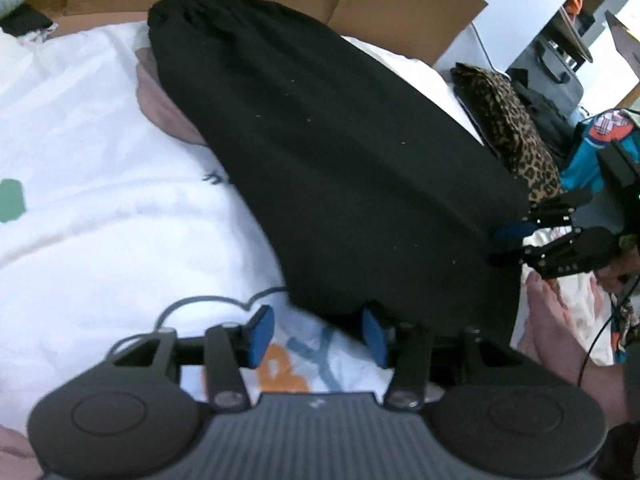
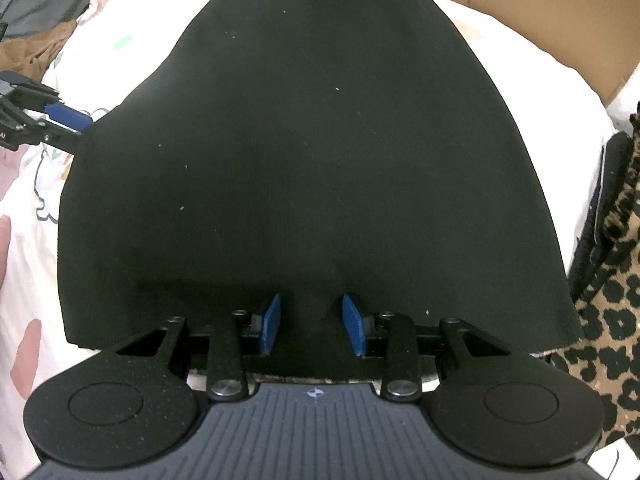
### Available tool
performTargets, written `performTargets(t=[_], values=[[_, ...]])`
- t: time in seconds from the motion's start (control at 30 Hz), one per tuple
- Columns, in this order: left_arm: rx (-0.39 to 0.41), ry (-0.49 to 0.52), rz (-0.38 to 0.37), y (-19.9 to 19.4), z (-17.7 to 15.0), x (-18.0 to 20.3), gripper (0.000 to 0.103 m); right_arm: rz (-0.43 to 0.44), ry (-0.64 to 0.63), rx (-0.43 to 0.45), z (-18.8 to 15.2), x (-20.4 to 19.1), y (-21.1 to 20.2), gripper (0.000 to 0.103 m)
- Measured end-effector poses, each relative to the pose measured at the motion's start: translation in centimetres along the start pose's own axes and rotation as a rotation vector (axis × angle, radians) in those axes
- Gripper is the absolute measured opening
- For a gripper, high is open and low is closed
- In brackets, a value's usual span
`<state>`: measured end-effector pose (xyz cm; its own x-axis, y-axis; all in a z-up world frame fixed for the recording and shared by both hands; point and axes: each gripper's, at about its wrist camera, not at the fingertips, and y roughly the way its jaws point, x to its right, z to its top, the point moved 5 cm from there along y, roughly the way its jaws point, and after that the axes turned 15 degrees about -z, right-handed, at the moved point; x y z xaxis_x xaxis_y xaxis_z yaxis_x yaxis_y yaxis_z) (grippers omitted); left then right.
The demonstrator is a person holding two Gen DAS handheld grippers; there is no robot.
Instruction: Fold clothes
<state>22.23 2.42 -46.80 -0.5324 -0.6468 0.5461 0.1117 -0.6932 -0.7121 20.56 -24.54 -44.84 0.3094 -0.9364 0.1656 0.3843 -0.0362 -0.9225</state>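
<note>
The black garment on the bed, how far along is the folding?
Done: the black garment lies flat on the white bedspread. In hand: nothing gripped; the left gripper is open at its near corner, the right gripper open over its near edge. Left: further folds, and the leopard-print clothing beside it.

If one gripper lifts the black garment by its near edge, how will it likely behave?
The black garment is probably floppy: it lies flat, following the printed bedding beneath. Lifted at one point, it would likely drape and sag. It looks matte and lint-flecked, so probably not slippery against the pads.
</note>
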Motion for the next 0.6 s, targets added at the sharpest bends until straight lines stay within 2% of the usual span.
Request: performTargets(t=[0.17,0.37,0.6], values=[[-0.023,0.031,-0.002,0.8,-0.4,0.6,0.057,0.002,0.004,-0.007,0.0,0.3,-0.3,0.041],[-0.051,0.09,0.049,2.0,-0.4,1.0,0.059,0.008,0.003,-0.004,0.1,0.4,-0.4,0.041],[-0.005,0.103,0.141,2.4,0.2,0.0,0.058,0.006,0.008,0.001,-0.4,0.5,-0.6,0.041]])
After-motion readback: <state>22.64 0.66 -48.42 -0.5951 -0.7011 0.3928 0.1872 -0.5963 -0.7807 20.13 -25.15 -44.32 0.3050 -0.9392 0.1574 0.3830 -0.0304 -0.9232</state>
